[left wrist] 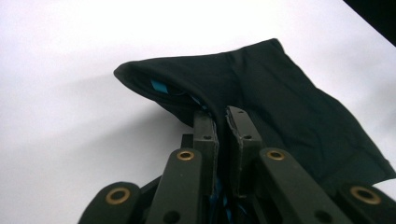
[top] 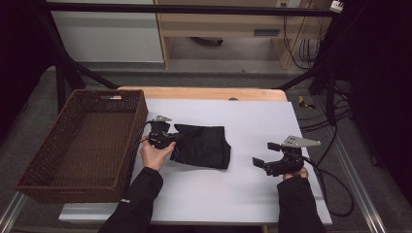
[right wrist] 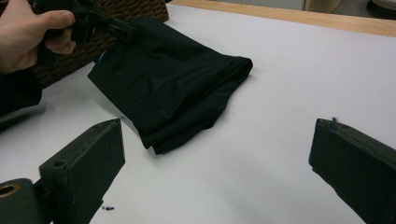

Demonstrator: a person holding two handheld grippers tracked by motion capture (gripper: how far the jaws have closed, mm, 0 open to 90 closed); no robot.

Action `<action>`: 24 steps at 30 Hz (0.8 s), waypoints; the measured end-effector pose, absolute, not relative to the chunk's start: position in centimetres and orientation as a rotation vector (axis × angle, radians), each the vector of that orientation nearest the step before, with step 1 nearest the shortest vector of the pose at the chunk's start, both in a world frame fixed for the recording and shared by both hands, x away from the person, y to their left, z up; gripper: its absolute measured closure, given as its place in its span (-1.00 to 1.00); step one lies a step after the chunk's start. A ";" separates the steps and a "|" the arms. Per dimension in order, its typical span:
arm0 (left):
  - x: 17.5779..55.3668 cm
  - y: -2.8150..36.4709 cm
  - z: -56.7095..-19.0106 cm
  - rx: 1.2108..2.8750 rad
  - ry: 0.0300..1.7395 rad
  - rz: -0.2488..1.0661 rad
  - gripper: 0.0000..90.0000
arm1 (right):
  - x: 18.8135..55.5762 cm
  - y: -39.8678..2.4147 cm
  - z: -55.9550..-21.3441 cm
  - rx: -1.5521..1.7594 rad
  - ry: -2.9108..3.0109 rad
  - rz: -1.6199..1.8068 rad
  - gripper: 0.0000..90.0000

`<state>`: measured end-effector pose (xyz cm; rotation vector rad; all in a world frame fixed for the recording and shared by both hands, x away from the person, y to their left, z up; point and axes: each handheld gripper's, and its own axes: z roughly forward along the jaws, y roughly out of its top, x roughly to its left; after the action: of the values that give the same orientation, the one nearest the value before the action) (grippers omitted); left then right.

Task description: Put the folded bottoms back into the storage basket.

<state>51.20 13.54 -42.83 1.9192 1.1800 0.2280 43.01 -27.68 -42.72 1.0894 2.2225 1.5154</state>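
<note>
Closest to us, our right gripper (top: 265, 154) hovers over the white table (top: 252, 194), jaws wide apart and empty, forearm reaching forward. Our left gripper (top: 171, 139) pinches the folded black garment (top: 204, 145) at its left edge beside the wicker basket (top: 58, 165), lifting it.

Overall light: dim room, the white tabletop (top: 252, 184) is the brightest area in the high view.
Corners: high view falls to black at 10 and 2 o'clock.
Glare: left gripper view washes out at 11 o'clock.
Shadows: soft, under the black cloth (left wrist: 280, 107) toward 8 o'clock.
Focus: near fingers (right wrist: 84, 163) soft in the right gripper view.
Detail: cloth folds barely readable.
</note>
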 end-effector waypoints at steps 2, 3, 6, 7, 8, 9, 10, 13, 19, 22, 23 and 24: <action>51.1 13.4 -42.5 1.921 1.170 0.230 0.85 | 43.0 -27.7 -42.7 1.090 2.222 1.515 -0.92; 51.1 13.3 -42.3 1.921 1.165 0.232 0.85 | 43.0 -27.7 -42.7 1.090 2.222 1.516 -0.92; 51.0 13.0 -41.6 1.923 1.150 0.238 0.86 | 43.0 -27.7 -42.7 1.090 2.220 1.518 -0.92; 50.9 12.8 -41.4 1.924 1.146 0.241 0.86 | 43.0 -27.7 -42.7 1.090 2.220 1.518 -0.92; 50.9 12.7 -41.2 1.924 1.141 0.243 0.86 | 43.0 -27.7 -42.7 1.089 2.221 1.517 -0.92; 50.8 12.6 -41.0 1.927 1.137 0.245 0.86 | 43.0 -27.7 -42.7 1.089 2.221 1.516 -0.92; 50.8 12.5 -40.9 1.928 1.133 0.248 0.86 | 43.0 -27.7 -42.7 1.089 2.221 1.516 -0.92; 50.6 12.1 -40.2 1.924 1.109 0.243 0.86 | 43.0 -27.7 -42.7 1.089 2.222 1.515 -0.92; 50.4 11.6 -39.1 1.930 1.085 0.252 0.86 | 43.0 -27.7 -42.7 1.085 2.221 1.516 -0.92; 50.3 11.4 -38.7 1.933 1.079 0.256 0.86 | 43.0 -27.7 -42.7 1.084 2.222 1.517 -0.92; 50.2 11.1 -38.2 1.933 1.068 0.256 0.86 | 43.0 -27.7 -42.7 1.087 2.219 1.518 -0.92; 50.2 11.0 -38.0 1.935 1.062 0.259 0.86 | 43.0 -27.7 -42.7 1.088 2.218 1.517 -0.92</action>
<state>50.16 10.95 -38.03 1.9355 1.0620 0.2588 42.96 -27.72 -42.68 1.0881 2.2181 1.5173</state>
